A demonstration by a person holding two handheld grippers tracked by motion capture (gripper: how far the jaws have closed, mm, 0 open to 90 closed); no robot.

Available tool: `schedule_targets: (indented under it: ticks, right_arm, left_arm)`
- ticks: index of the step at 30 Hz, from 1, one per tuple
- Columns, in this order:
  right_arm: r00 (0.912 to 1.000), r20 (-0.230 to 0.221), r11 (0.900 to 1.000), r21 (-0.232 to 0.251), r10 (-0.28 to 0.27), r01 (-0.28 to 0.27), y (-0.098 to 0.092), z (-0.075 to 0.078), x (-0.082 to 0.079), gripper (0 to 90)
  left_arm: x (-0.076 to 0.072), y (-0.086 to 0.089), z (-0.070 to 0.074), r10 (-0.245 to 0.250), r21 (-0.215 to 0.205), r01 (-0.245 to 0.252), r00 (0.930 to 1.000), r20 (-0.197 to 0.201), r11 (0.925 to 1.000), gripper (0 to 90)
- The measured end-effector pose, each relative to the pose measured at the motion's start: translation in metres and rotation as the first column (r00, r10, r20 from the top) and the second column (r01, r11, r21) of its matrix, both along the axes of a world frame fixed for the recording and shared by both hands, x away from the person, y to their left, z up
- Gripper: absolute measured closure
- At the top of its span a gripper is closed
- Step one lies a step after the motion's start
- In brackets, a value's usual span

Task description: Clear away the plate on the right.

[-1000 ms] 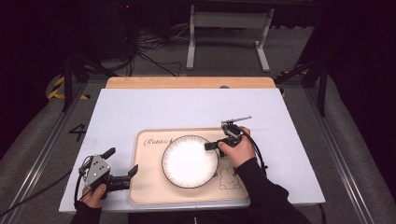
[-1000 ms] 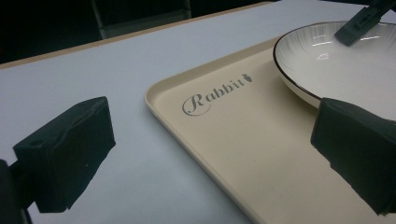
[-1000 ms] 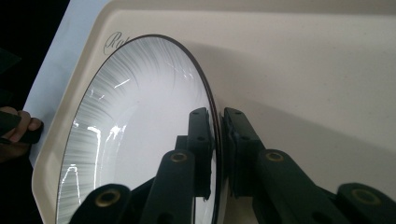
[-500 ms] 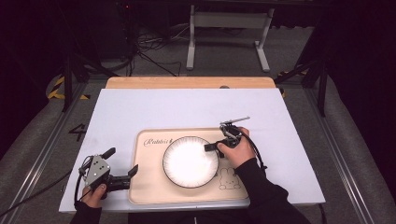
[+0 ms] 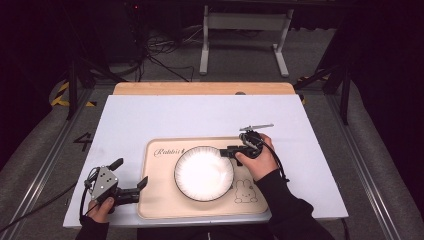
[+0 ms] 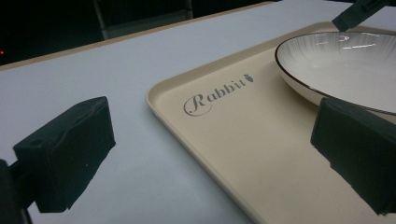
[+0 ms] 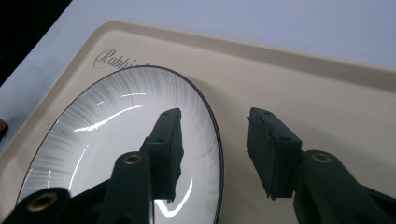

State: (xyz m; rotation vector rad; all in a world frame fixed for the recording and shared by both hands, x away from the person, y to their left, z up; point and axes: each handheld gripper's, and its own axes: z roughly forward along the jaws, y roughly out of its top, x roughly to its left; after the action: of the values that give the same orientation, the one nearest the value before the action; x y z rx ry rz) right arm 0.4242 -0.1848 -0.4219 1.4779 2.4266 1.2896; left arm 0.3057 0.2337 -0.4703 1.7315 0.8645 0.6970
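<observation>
You get even overhead light on the table [image 5: 150, 120]; the surroundings fall to near black. Glare streaks cross the plate [image 7: 116, 140]. Near jaws in both gripper views are soft. Shadows stay faint.

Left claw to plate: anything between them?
Only bare beige tray, with its "Rabbit" lettering, lies between the open left claw and the white plate, per the left gripper view.
</observation>
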Motion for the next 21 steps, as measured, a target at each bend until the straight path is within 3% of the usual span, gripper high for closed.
schedule_targets:
  ticks: [4,8,9,10,13,14,15,18,19,20,21]
  right_arm:
    - [0.9937,0.102,0.999,0.020,0.046,-0.049,-0.003,0.006,-0.005,47.1]
    - [0.9739,0.209,0.996,0.006,0.088,-0.091,-0.005,0.012,-0.011,41.2]
    - [0.9739,0.209,0.996,0.006,0.088,-0.091,-0.005,0.012,-0.011,41.2]
    - [0.9680,0.232,0.995,0.006,0.096,-0.100,-0.006,0.013,-0.012,39.6]
    - [0.9429,0.306,0.990,0.002,0.133,-0.140,-0.010,0.017,-0.016,34.0]
    - [0.9307,0.336,0.988,-0.003,0.144,-0.152,-0.011,0.018,-0.017,33.3]
    - [0.9059,0.386,0.983,-0.015,0.174,-0.183,-0.014,0.020,-0.018,30.6]
    - [0.8851,0.423,0.976,0.012,0.194,-0.219,-0.017,0.023,-0.021,28.1]
    - [0.8851,0.423,0.976,0.012,0.194,-0.219,-0.017,0.023,-0.021,28.1]
    - [0.8720,0.445,0.972,0.014,0.204,-0.234,-0.018,0.024,-0.022,26.0]
    - [0.8471,0.484,0.969,-0.006,0.220,-0.248,-0.019,0.027,-0.025,23.2]
  left_arm:
    - [0.000,0.000,0.000,-0.001,-0.003,0.001,1.0000,-0.003,1.0000,0.2]
    - [0.000,0.000,0.000,-0.002,0.000,0.002,1.0000,-0.001,1.0000,0.2]
    - [0.000,0.000,0.000,-0.002,-0.001,0.002,1.0000,-0.002,1.0000,0.2]
    - [0.000,0.000,0.000,-0.002,-0.001,0.002,1.0000,-0.002,1.0000,0.2]
    - [0.001,0.000,0.000,-0.005,0.001,0.005,1.0000,-0.006,1.0000,0.2]
    - [0.001,0.000,0.000,-0.005,0.000,0.005,1.0000,-0.008,1.0000,0.2]
    - [0.001,0.000,0.000,-0.005,0.001,0.005,0.9999,-0.011,1.0000,0.2]
    - [0.001,0.000,0.000,-0.006,0.001,0.006,0.9999,-0.011,1.0000,0.2]
    - [0.001,0.000,0.000,-0.006,0.001,0.006,0.9999,-0.011,1.0000,0.2]
    - [0.001,0.000,0.000,-0.007,0.001,0.007,0.9999,-0.011,1.0000,0.2]
    - [0.001,0.000,0.000,-0.006,0.000,0.006,0.9999,-0.012,1.0000,0.2]
